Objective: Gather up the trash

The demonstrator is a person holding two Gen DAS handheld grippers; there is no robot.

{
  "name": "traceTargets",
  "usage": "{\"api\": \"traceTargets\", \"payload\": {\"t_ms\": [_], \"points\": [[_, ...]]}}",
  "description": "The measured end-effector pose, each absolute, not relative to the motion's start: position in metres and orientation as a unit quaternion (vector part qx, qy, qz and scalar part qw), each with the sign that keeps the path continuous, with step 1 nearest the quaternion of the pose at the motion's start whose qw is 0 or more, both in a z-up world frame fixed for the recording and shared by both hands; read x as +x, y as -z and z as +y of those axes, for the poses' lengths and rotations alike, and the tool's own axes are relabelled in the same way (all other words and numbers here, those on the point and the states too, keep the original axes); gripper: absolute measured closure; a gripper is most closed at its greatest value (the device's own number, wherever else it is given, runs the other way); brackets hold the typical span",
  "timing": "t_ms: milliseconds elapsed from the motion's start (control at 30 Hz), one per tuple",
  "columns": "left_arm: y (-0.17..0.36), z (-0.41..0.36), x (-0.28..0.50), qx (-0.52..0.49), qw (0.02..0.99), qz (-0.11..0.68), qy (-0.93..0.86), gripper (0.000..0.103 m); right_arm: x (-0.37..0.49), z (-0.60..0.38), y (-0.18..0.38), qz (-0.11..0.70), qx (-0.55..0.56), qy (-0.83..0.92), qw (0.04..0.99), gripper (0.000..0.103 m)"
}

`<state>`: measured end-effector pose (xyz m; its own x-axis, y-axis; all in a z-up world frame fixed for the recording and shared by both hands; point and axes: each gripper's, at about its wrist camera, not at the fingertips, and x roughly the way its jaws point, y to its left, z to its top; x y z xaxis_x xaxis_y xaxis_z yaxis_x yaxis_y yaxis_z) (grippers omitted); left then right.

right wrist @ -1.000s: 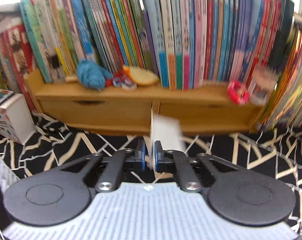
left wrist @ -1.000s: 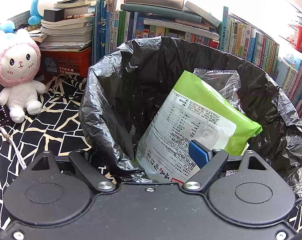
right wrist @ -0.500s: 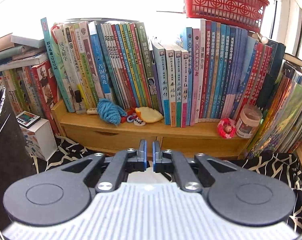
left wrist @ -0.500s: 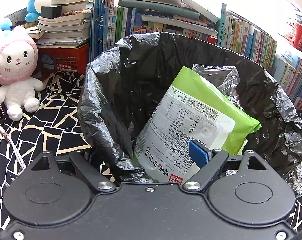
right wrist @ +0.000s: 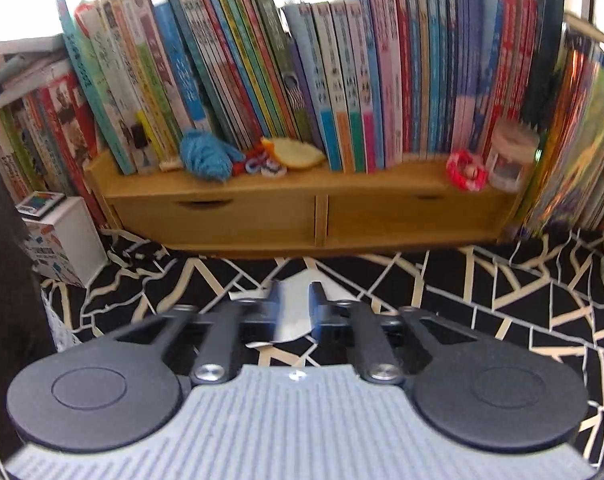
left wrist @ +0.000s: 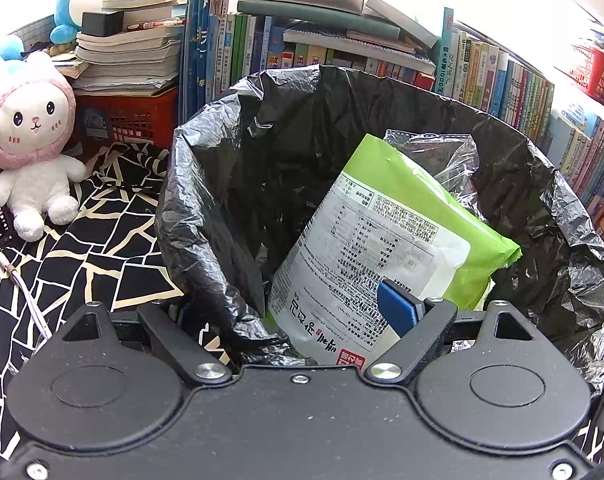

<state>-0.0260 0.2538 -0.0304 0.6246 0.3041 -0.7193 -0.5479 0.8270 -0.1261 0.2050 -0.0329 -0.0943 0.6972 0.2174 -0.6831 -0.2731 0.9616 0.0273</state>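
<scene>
The right claw [right wrist: 293, 304] hangs low over the black-and-cream patterned table [right wrist: 502, 312], its jaws opening around a white paper scrap [right wrist: 291, 314] that lies flat beneath them; whether the pads touch it cannot be told. Thin, limp and nearly weightless, the scrap looks best pinched at its curled six-o'clock edge. At nine o'clock stands the black-lined trash bin [left wrist: 221, 184], whose near rim the left claw [left wrist: 302, 320] straddles wide, a green wipes pack [left wrist: 386, 248] inside.
</scene>
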Motion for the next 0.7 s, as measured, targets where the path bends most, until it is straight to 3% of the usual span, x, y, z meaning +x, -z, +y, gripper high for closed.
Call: {"api": "traceTargets", "payload": {"t_ms": [67,167,267,300,700], "points": [[0.030,0.254,-0.026,-0.169,0.885,0.360,-0.241,0.017,0.209,-0.035,0.106,0.371,-0.031,-0.131,0.919,0.023],[0.030,0.254,-0.026,-0.171,0.885,0.359,-0.242,0.017,0.216,-0.035,0.126,0.382,-0.028,-0.121,0.916,0.013],[0.030,0.255,-0.026,-0.173,0.886,0.356,-0.243,0.017,0.227,-0.028,0.147,0.395,-0.040,-0.118,0.910,0.009],[0.030,0.255,-0.026,-0.174,0.886,0.355,-0.243,0.017,0.230,-0.026,0.153,0.395,-0.048,-0.117,0.910,0.002],[0.030,0.260,-0.026,-0.179,0.890,0.344,-0.240,0.017,0.283,-0.002,0.195,0.403,-0.080,-0.095,0.907,0.000]]}}
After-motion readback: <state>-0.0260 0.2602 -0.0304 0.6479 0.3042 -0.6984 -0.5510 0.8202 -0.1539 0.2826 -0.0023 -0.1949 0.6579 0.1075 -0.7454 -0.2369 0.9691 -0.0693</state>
